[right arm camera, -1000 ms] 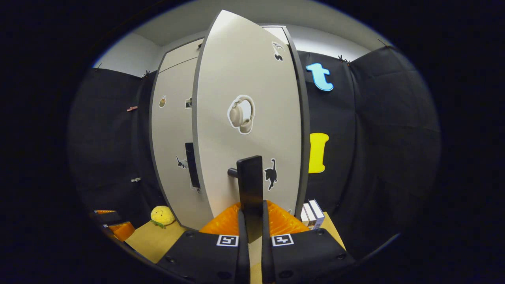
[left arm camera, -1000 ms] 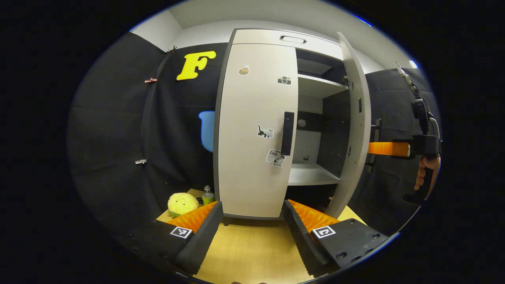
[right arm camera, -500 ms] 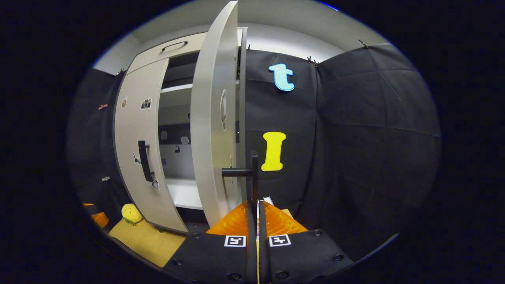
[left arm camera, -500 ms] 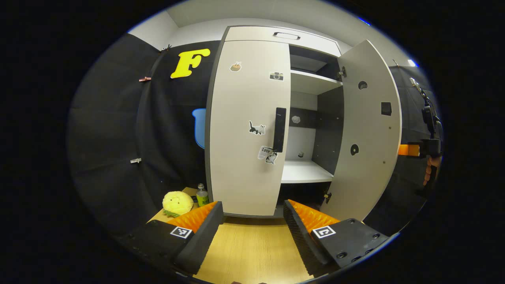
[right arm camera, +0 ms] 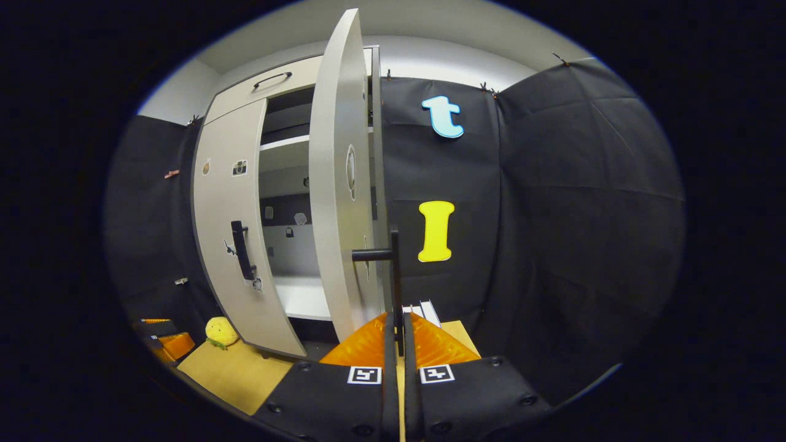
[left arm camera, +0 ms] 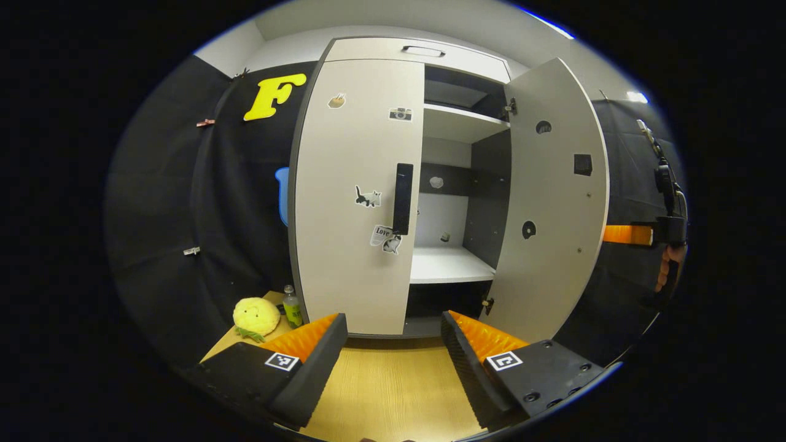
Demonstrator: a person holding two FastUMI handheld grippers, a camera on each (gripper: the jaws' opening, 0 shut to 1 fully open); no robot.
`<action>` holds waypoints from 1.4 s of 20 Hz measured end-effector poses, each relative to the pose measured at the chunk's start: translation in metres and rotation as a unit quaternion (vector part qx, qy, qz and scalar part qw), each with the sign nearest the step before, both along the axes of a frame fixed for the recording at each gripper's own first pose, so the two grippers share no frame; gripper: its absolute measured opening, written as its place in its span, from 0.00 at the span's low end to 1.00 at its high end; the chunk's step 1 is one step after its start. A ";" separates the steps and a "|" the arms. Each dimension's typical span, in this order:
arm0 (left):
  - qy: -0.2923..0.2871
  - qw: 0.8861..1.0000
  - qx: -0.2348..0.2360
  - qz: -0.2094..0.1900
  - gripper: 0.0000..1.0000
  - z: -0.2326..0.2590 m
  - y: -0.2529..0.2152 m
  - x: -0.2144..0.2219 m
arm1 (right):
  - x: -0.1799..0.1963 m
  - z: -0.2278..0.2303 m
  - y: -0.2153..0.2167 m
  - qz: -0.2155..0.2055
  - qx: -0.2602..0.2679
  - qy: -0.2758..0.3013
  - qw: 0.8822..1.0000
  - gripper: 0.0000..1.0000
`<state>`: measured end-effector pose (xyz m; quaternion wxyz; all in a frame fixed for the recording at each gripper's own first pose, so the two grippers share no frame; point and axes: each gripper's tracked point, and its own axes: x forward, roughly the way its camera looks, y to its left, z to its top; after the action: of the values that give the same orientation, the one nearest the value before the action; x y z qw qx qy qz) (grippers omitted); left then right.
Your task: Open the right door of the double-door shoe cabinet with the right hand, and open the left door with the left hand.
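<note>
Nearest, the left tongs (left arm camera: 393, 344) are spread wide over the wooden table (left arm camera: 393, 393), holding nothing. The right tongs (right arm camera: 398, 334) are pressed together on the right door's handle (right arm camera: 395, 270). Beyond, the shoe cabinet (left arm camera: 466, 61) stands at the table's far edge: its right door (left arm camera: 552, 202) swung wide open, its left door (left arm camera: 353, 196) closed, its handle (left arm camera: 403, 197) untouched. A yellow plush toy (left arm camera: 256, 316) and a bottle (left arm camera: 292, 306) sit to the cabinet's left.

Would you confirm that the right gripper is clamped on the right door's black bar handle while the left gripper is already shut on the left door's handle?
Not quite: in the left gripper view, the left gripper is open, short of the left door's black bar handle. The right gripper is clamped on the right door's black bar handle.
</note>
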<state>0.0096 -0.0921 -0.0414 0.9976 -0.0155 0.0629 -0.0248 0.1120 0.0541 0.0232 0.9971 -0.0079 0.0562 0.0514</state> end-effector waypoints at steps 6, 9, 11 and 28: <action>0.000 1.000 0.009 -0.009 0.95 0.002 0.001 0.010 | -0.038 -0.007 -0.007 -0.009 0.030 0.000 1.000 0.07; -0.005 1.000 0.019 -0.015 0.95 0.009 0.002 0.019 | -0.053 -0.019 0.009 0.004 0.055 0.006 0.998 0.07; -0.012 0.999 0.029 -0.016 0.95 0.015 0.003 0.025 | -0.061 -0.036 0.014 0.013 0.047 0.024 0.999 0.07; -0.062 0.998 0.026 -0.006 0.95 0.076 0.007 0.114 | -0.055 -0.067 0.113 0.070 0.038 -0.011 0.997 0.98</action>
<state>0.1234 -0.0854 0.0348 0.9995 0.0127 0.0015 -0.0305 0.0566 0.1673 -0.0436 0.9911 0.0253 0.0421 0.1234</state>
